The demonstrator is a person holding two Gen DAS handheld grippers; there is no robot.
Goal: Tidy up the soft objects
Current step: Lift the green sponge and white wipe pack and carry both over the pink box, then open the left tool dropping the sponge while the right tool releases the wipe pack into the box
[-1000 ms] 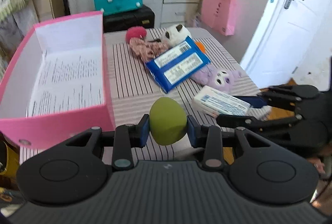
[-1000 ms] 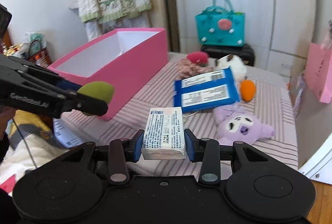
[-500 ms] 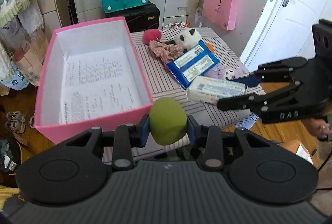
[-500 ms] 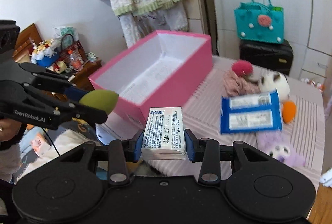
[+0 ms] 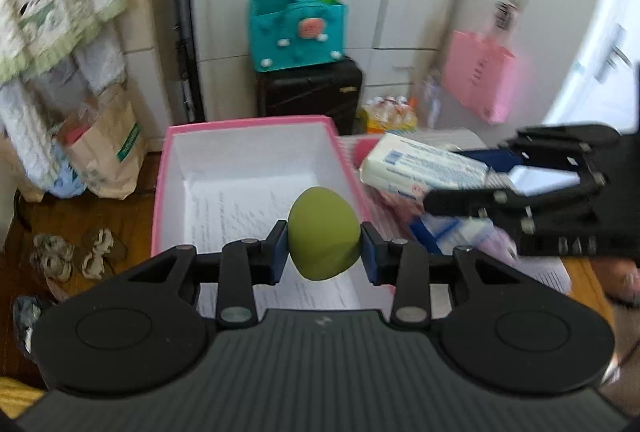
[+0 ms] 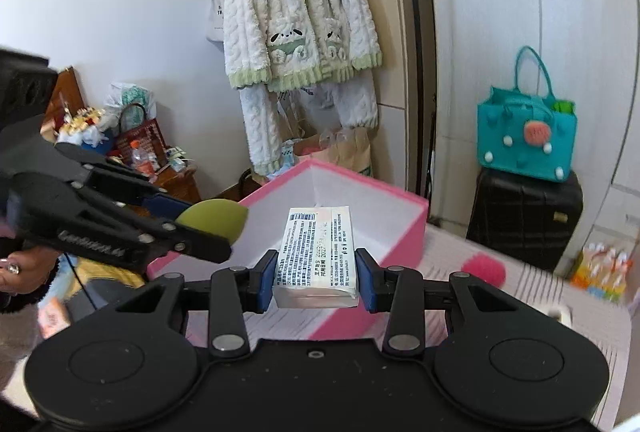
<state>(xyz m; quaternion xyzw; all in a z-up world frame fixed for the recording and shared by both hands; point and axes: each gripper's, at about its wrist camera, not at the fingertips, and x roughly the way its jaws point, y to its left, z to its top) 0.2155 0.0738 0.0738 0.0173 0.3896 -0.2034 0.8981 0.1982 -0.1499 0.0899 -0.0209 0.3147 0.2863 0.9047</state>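
Observation:
My left gripper (image 5: 323, 259) is shut on a green egg-shaped sponge (image 5: 323, 234) and holds it over the open pink box (image 5: 248, 124), whose white inside has a printed sheet on the floor. My right gripper (image 6: 316, 277) is shut on a white tissue pack (image 6: 316, 256) and holds it above the pink box (image 6: 396, 232) near its right wall. The right gripper with the pack (image 5: 420, 166) shows at the right of the left wrist view. The left gripper and sponge (image 6: 214, 218) show at the left of the right wrist view.
A pink pom-pom (image 6: 483, 270) lies on the striped table (image 6: 520, 296) right of the box. A teal bag (image 5: 298, 30) sits on a black suitcase (image 5: 310, 90) behind. A pink bag (image 5: 478, 80) hangs at the right. A knit jacket (image 6: 298, 12) hangs behind the box.
Both grippers have risen and swung left from the table's clutter to above the pink box, each keeping hold of its object.

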